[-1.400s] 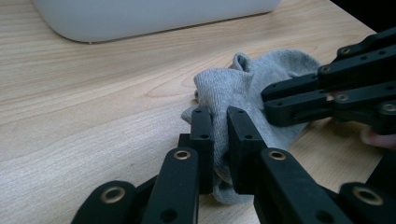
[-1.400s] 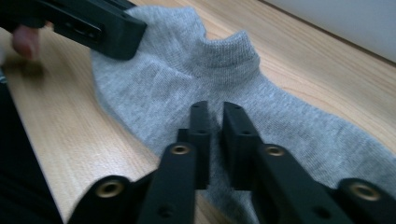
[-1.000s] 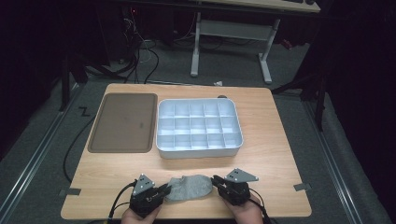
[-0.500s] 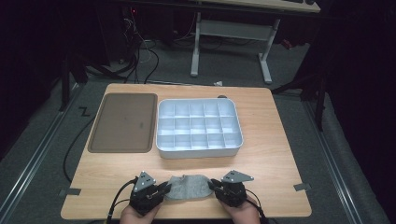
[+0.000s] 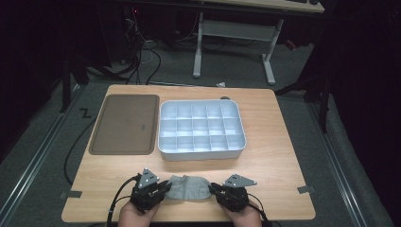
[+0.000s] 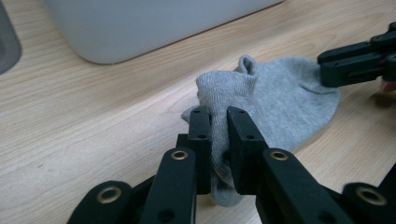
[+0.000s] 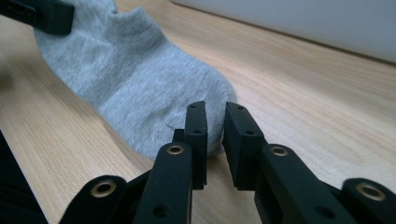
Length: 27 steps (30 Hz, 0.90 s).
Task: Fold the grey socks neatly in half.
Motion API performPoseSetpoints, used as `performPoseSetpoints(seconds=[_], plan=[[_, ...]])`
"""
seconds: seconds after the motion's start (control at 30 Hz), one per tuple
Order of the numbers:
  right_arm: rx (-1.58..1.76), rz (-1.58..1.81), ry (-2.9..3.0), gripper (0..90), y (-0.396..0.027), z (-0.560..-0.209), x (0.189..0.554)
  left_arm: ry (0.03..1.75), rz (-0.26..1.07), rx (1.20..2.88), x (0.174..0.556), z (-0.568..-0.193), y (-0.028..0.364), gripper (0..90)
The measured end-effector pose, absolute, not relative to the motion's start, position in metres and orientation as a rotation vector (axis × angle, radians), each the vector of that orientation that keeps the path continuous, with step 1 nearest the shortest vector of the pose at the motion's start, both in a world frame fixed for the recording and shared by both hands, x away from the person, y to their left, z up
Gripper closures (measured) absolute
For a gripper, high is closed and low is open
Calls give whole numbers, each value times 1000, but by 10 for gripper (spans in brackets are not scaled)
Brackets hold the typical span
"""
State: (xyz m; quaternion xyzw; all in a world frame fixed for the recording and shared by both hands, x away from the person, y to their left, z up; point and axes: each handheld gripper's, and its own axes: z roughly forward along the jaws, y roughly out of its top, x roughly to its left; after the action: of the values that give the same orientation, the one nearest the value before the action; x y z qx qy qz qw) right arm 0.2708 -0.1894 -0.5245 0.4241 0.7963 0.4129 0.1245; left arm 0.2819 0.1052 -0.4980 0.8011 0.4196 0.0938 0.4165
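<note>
Each hand-held gripper, left (image 5: 164, 188) and right (image 5: 213, 189), pinches one end of the grey sock (image 5: 189, 187) on the near surface (image 5: 274, 156). The right one's bite looks thin, so a pull could slip the toe free.

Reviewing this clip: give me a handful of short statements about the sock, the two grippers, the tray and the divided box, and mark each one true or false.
1. The grey sock lies on the table between the left gripper and the right gripper. True.
2. The left gripper's jaws pinch a fold of the sock. True.
3. The divided box has socks in several compartments. False: its compartments look empty.
4. The brown tray sits to the right of the divided box. False: it sits to its left.
5. The right gripper holds the sock up off the table. False: the sock rests on the wood, its end at the jaw tips.
</note>
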Motion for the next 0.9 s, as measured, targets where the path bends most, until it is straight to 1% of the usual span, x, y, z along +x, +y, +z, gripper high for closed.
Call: performPoseSetpoints(seconds=[0.43, 0.77, 0.87, 0.9], plan=[[1228, 1213, 2337, 813, -185, -528, 270, 999, 210, 2003, 280, -485, 88, 796], [1230, 1218, 2347, 801, -183, -529, 269, 919, 167, 2032, 285, -483, 49, 794], [1230, 1234, 2338, 773, -185, -527, 269, 900, 145, 2044, 289, -487, 33, 814], [1230, 1234, 2338, 773, -185, -527, 269, 900, 145, 2044, 289, -487, 33, 817]])
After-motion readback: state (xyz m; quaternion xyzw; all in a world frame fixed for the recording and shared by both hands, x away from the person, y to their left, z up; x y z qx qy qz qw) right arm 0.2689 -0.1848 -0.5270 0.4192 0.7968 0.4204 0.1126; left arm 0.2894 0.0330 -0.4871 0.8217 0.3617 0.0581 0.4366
